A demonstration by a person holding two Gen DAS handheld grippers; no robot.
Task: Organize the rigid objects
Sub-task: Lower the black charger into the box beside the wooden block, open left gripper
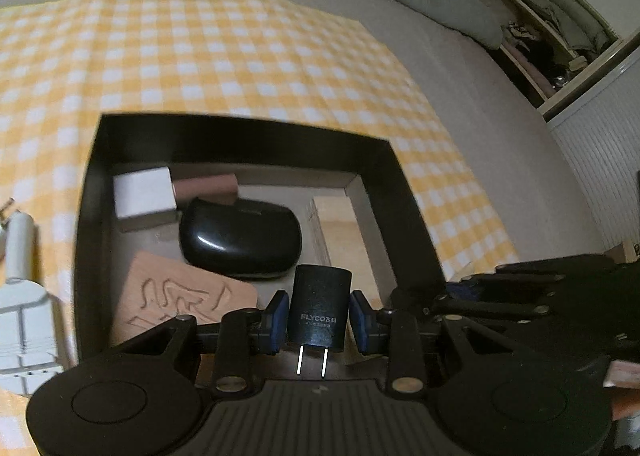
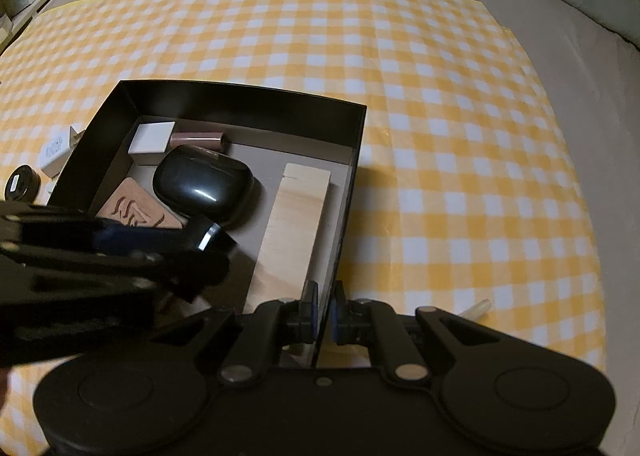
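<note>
Black FLYCO charger [image 1: 319, 308], two bright prongs toward camera

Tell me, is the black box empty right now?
No, the black box already holds a white cube, a black case, a wooden block, a carved wooden tile and a brown tube.
</note>
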